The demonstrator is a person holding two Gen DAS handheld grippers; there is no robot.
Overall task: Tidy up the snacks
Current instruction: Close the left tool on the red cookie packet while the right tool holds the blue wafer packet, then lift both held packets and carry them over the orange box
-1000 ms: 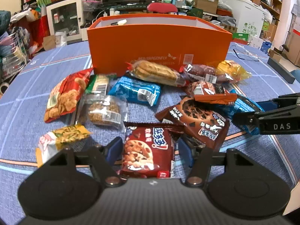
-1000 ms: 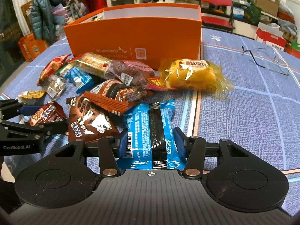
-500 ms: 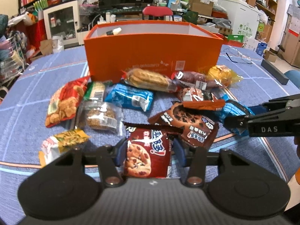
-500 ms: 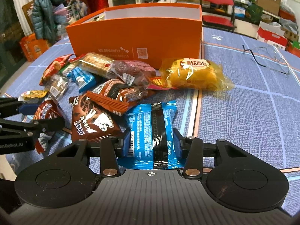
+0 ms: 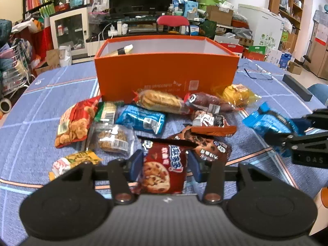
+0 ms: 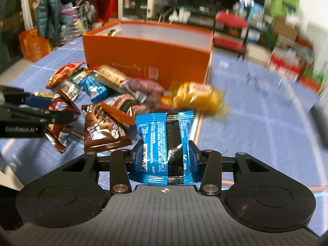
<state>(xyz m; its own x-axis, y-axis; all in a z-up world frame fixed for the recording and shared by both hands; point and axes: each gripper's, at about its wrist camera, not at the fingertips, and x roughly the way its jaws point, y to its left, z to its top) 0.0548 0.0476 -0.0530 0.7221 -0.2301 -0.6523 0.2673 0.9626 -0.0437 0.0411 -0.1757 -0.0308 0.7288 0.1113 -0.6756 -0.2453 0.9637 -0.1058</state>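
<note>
A dark red cookie pack stands upright, lifted off the table. A blue pack with a black stripe is also upright and raised. The other snacks lie in a loose pile before the open orange box.

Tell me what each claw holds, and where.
Left claw: red cookie packet, gripped across its side edges. Right claw: blue packet, gripped across its sides, near the lower end.
</note>
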